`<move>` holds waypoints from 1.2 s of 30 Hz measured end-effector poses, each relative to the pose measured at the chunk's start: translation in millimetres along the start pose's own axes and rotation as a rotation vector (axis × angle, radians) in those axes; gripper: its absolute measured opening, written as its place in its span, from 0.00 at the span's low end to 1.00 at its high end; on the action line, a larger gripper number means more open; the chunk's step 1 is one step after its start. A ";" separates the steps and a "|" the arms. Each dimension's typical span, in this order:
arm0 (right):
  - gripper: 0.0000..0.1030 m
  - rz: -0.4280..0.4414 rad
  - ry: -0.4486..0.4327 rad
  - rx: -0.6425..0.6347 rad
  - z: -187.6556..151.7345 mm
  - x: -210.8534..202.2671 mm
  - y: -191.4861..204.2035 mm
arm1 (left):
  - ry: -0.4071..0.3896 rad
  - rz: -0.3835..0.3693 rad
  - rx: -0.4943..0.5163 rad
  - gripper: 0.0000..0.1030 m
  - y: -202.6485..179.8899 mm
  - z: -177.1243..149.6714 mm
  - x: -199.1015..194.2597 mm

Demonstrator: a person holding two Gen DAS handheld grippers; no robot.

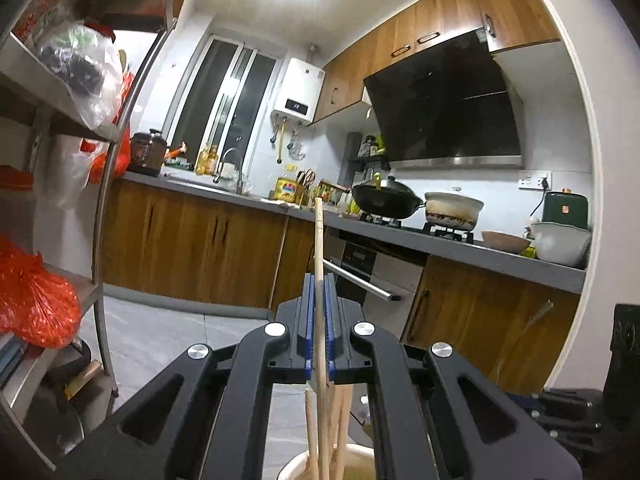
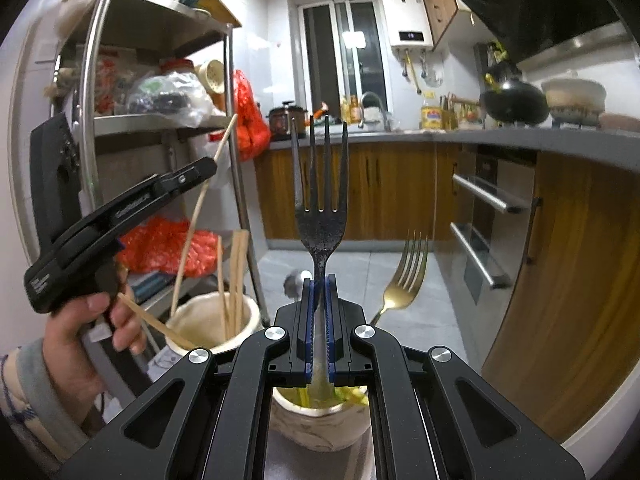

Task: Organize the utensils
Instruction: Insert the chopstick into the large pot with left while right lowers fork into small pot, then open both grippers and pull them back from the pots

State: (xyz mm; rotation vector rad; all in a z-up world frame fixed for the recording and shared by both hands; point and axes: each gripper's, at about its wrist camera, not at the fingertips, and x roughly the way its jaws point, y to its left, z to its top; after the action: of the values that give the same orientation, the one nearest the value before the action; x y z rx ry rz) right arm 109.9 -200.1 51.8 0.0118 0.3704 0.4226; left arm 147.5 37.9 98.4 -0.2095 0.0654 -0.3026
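Note:
My left gripper (image 1: pixel 319 280) is shut on a single wooden chopstick (image 1: pixel 319 248) that stands nearly upright, its lower end over a cream holder (image 1: pixel 296 468) with several more chopsticks. In the right wrist view that same left gripper (image 2: pixel 208 168) shows at the left, held by a hand (image 2: pixel 76 344), with the chopstick (image 2: pixel 200 204) slanting down into the cream chopstick holder (image 2: pixel 248 316). My right gripper (image 2: pixel 319 280) is shut on the handle of a dark fork (image 2: pixel 320 204), tines up, above a second cream holder (image 2: pixel 320 424). A gold fork (image 2: pixel 404 280) leans out of that holder.
A metal shelf rack (image 2: pixel 94 80) with red and clear plastic bags stands at the left. Wooden cabinets and a grey counter (image 1: pixel 440 240) carry a wok, a pot and bowls. An oven with bar handles (image 2: pixel 484 196) is at the right. Grey tiled floor (image 2: pixel 360 276) lies ahead.

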 end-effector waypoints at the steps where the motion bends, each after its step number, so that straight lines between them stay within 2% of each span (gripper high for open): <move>1: 0.06 0.003 0.010 0.001 -1.8 2.8 -0.9 | 0.011 -0.004 0.000 0.04 1.1 -1.3 3.4; 10: 0.06 0.031 0.109 0.012 -23.4 22.5 -0.5 | 0.121 -0.064 0.032 0.04 12.1 -18.3 -10.8; 17: 0.06 0.024 0.109 -0.014 -27.4 21.2 4.8 | 0.192 -0.104 0.035 0.04 19.7 -25.5 -32.5; 20: 0.06 0.007 0.103 -0.023 -26.9 22.6 5.6 | 0.213 -0.105 0.062 0.08 18.3 -29.0 -40.1; 22: 0.07 -0.003 0.098 -0.021 -25.8 23.4 4.3 | 0.226 -0.099 0.068 0.18 18.6 -30.6 -43.3; 23: 0.11 -0.001 0.096 -0.021 -25.8 23.4 4.4 | 0.229 -0.098 0.068 0.22 19.0 -31.4 -44.0; 26: 0.20 0.003 0.091 -0.021 -25.7 23.2 5.2 | 0.239 -0.088 0.071 0.24 19.3 -32.2 -44.8; 29: 0.27 0.009 0.086 -0.015 -25.6 21.1 3.1 | 0.235 -0.075 0.084 0.30 16.6 -30.8 -47.3; 36: 0.27 0.022 0.051 -0.011 -21.6 1.1 -0.8 | 0.223 -0.055 0.085 0.34 15.5 -22.2 -62.6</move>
State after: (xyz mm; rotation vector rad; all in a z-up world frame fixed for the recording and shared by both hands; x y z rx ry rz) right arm 103.5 -201.8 31.2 -0.0060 0.4184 0.4477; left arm 90.2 66.9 75.4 -0.0922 0.2667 -0.3818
